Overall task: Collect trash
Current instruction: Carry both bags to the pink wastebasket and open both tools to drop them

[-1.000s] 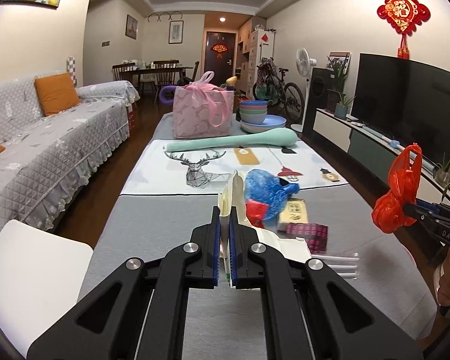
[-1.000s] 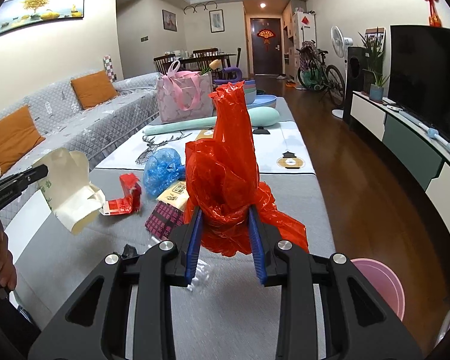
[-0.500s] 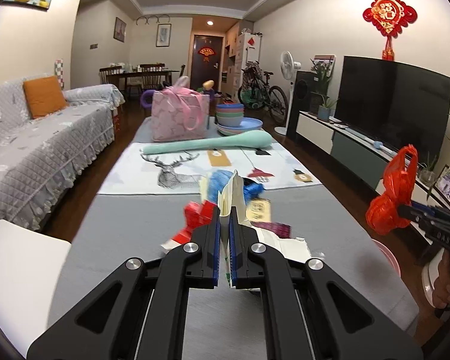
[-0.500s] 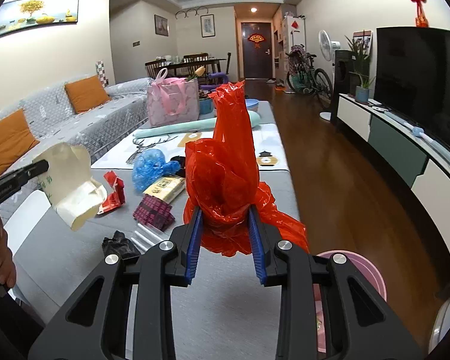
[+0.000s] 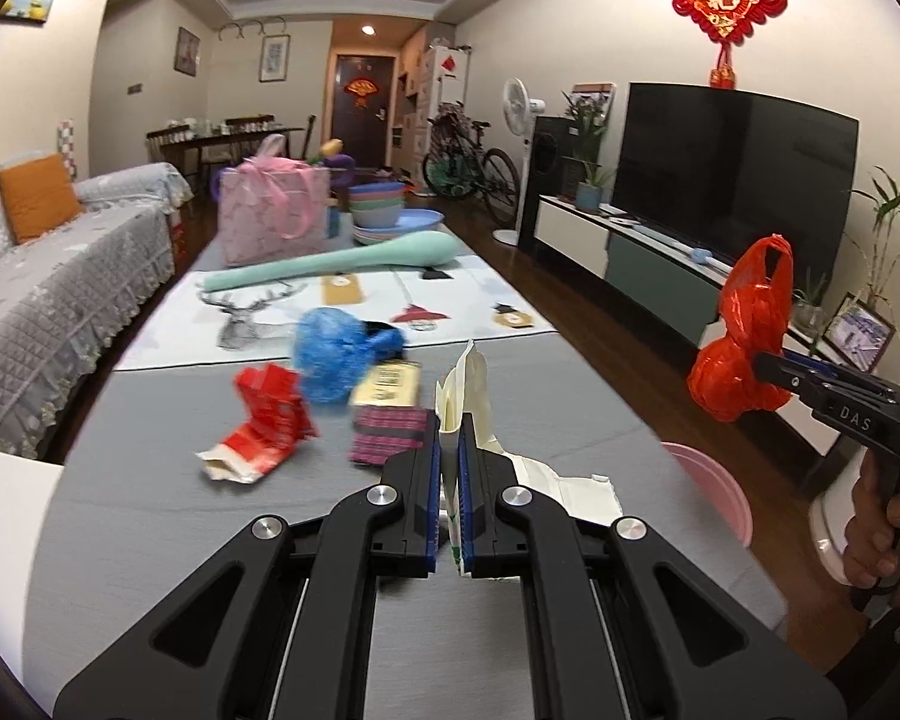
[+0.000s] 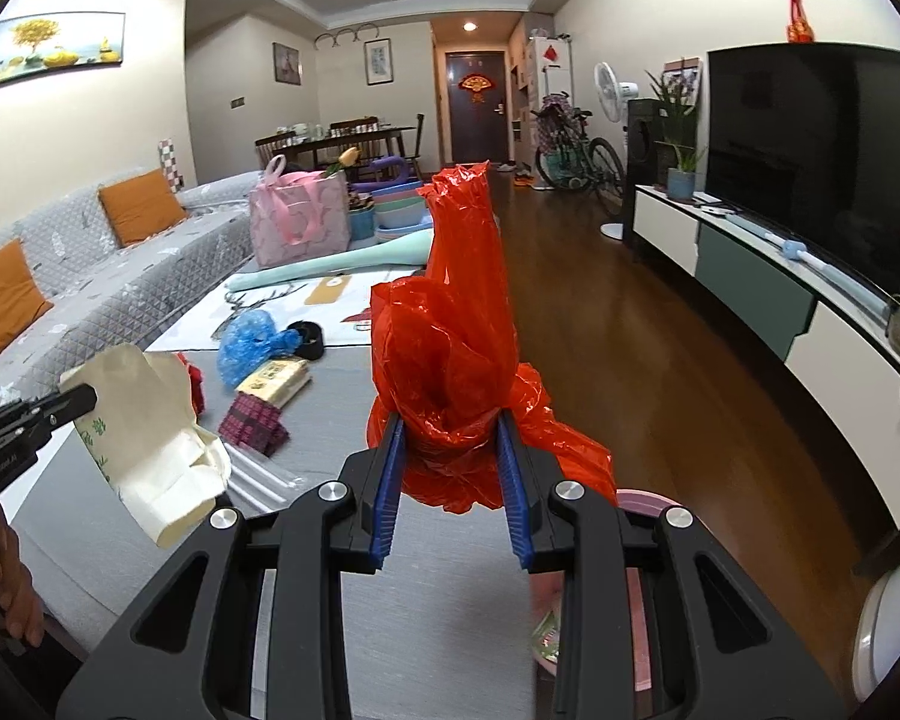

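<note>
My left gripper [image 5: 448, 420] is shut on a crumpled cream paper carton [image 5: 471, 387], held above the grey table [image 5: 150, 516]; the same carton [image 6: 150, 438] hangs at the left of the right wrist view. My right gripper [image 6: 450, 426] is shut on a bunched red plastic bag [image 6: 456, 324], held over the table's right edge; the bag [image 5: 741, 348] also shows at the right of the left wrist view. A pink bin [image 5: 714, 486] stands on the floor beside the table, its rim [image 6: 648, 501] just under the right gripper. On the table lie a red wrapper [image 5: 264, 420], a blue plastic bag [image 5: 330, 360], a small yellow box [image 5: 390, 384] and a dark checked packet [image 5: 390, 438].
Farther up the table lie a mint-green roll [image 5: 342, 261], a pink tote bag [image 5: 273, 216] and stacked bowls [image 5: 378, 207]. A grey sofa [image 5: 42, 300] runs along the left. A TV cabinet [image 6: 768, 294] lines the right wall across the wooden floor. Clear straws [image 6: 258, 480] lie near the carton.
Both grippers have moved to the right with their loads. The pink bin has come into view beside the table, and the table litter has slid leftward in both views.
</note>
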`<state>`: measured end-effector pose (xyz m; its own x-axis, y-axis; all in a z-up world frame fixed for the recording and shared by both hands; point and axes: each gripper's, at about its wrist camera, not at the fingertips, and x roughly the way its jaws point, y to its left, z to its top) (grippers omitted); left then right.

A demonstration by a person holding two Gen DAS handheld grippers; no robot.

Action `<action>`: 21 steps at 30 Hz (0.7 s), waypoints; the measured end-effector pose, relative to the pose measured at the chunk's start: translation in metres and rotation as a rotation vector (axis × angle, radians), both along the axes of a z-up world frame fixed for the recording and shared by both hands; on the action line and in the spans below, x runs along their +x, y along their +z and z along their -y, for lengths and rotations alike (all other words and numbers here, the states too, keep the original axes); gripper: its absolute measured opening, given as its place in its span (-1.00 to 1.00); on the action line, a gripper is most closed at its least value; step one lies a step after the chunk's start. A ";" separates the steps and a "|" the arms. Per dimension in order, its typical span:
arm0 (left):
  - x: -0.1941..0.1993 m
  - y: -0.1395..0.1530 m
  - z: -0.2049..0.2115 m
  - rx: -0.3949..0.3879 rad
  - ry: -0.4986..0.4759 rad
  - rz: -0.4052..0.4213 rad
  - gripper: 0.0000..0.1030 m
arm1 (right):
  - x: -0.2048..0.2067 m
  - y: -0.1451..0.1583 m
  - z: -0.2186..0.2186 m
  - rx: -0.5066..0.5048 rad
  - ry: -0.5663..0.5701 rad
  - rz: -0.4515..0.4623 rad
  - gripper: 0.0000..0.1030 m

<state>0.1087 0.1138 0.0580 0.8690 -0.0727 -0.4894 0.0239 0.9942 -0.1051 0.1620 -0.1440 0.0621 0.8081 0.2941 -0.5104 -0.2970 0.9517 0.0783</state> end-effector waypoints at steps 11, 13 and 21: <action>0.033 0.007 0.080 0.003 -0.126 0.008 -0.90 | 0.003 -0.003 0.067 0.001 -0.109 -0.013 -0.41; 0.041 0.005 0.099 -0.002 -0.148 0.006 -0.90 | 0.005 -0.005 0.080 0.010 -0.133 -0.023 -0.41; 0.071 -0.011 0.165 -0.015 -0.225 -0.020 -0.90 | 0.017 -0.017 0.115 0.016 -0.205 -0.055 -0.41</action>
